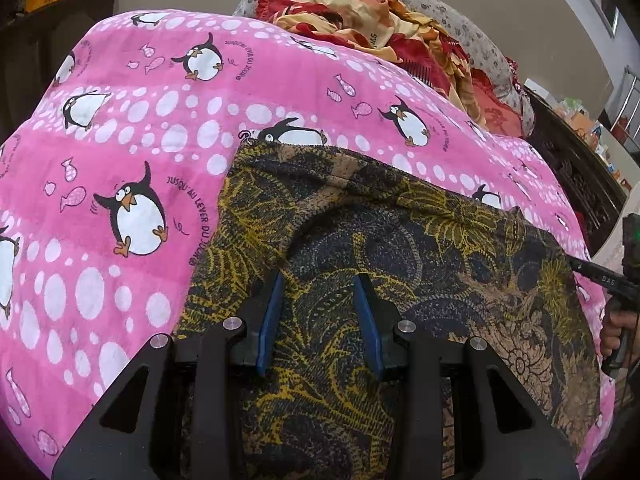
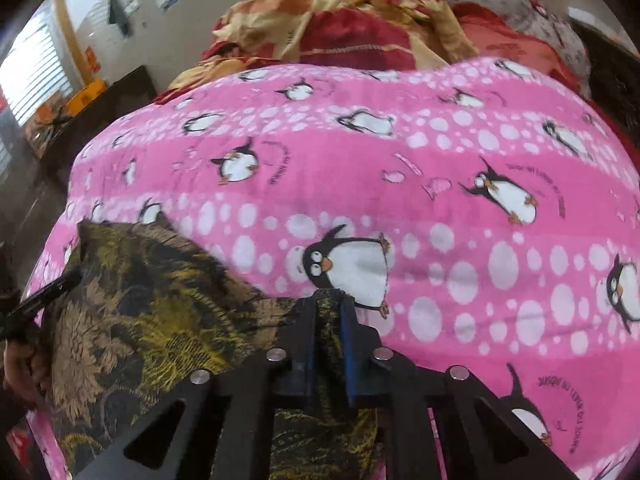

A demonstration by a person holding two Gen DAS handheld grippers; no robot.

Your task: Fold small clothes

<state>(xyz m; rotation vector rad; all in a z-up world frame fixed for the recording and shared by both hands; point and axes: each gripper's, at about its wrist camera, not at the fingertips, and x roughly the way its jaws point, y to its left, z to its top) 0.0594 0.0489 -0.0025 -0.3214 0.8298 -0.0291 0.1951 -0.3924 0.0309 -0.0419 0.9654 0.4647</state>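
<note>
dark floral garment is lying spread on pink penguin blanket, under and ahead of both tools. right gripper is pinching its corner shut, likely to carry a fold. left gripper is hovering part-open (cloth below the pads, not clamped), probably steadying.

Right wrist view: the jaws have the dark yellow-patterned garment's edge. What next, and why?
Probably lift that pinched edge and carry it across toward the left gripper. The right gripper is shut on the dark yellow-patterned garment, which lies spread on the pink penguin-print sheet, while the left's jaws stand apart over the cloth.
</note>
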